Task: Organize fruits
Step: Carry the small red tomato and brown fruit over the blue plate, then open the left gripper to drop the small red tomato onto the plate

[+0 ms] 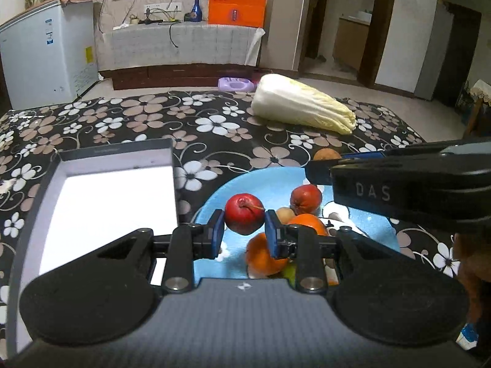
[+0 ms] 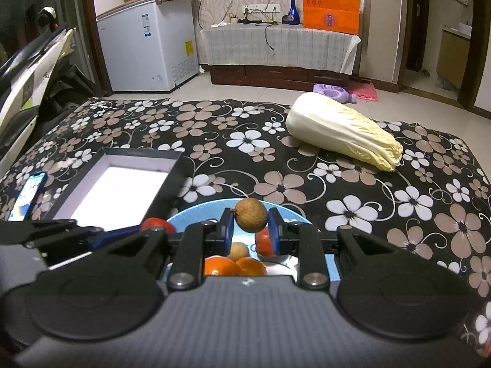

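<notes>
My left gripper (image 1: 244, 228) is shut on a red fruit with a stem (image 1: 244, 213), held above the blue plate (image 1: 214, 199). On the plate lie two oranges (image 1: 264, 256), another red fruit (image 1: 305, 199) and a small tan fruit (image 1: 285, 214). My right gripper (image 2: 251, 228) is shut on a small brown fruit (image 2: 251, 214) above the same plate (image 2: 196, 214), where oranges (image 2: 234, 265) and a red fruit (image 2: 264, 243) lie. An open white-lined box (image 1: 113, 202) stands left of the plate; it also shows in the right wrist view (image 2: 122, 193).
A napa cabbage (image 1: 302, 104) lies at the back right of the floral tablecloth (image 1: 122, 116). A phone (image 2: 29, 194) lies left of the box. The right gripper's body (image 1: 414, 190) hangs over the plate's right side.
</notes>
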`<state>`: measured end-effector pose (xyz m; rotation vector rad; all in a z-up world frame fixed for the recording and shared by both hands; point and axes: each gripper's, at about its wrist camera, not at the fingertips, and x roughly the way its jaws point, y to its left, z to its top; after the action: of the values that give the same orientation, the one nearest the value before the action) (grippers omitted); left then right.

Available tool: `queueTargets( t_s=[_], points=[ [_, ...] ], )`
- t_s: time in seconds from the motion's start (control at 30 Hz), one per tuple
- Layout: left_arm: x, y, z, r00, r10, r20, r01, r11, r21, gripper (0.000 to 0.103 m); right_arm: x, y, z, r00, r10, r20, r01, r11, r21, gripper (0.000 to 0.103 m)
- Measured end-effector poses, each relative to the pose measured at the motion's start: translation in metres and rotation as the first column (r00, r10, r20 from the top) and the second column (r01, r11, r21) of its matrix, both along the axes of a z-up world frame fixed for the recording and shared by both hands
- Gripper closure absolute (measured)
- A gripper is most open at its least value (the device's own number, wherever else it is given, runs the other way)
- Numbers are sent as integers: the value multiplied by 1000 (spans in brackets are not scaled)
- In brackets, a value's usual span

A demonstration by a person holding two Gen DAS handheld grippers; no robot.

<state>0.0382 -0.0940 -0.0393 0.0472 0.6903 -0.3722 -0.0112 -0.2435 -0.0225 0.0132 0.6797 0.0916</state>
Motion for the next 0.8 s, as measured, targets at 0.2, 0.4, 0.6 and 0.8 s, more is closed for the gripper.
queueTargets(
  t_s=[0.2, 0.4, 0.6, 0.8],
  points=[
    [5, -13, -8, 1000, -14, -5, 14, 1000, 19, 69, -2, -7, -1, 1000, -2, -6, 2, 1000, 4, 76],
    [6, -16, -8, 1000, -15, 2, 15, 999, 28, 68, -2, -11, -2, 1000, -2, -9, 2, 1000, 11, 76],
    [0, -14, -5, 999, -18, 27, 17, 999, 35, 52, -2, -11, -4, 1000, -1, -15, 2, 1000, 12, 76],
    [-10, -10, 0, 999, -33, 40, 31, 999, 43, 52, -1, -13, -8, 1000, -12, -28, 12, 1000, 15, 76]
  ],
)
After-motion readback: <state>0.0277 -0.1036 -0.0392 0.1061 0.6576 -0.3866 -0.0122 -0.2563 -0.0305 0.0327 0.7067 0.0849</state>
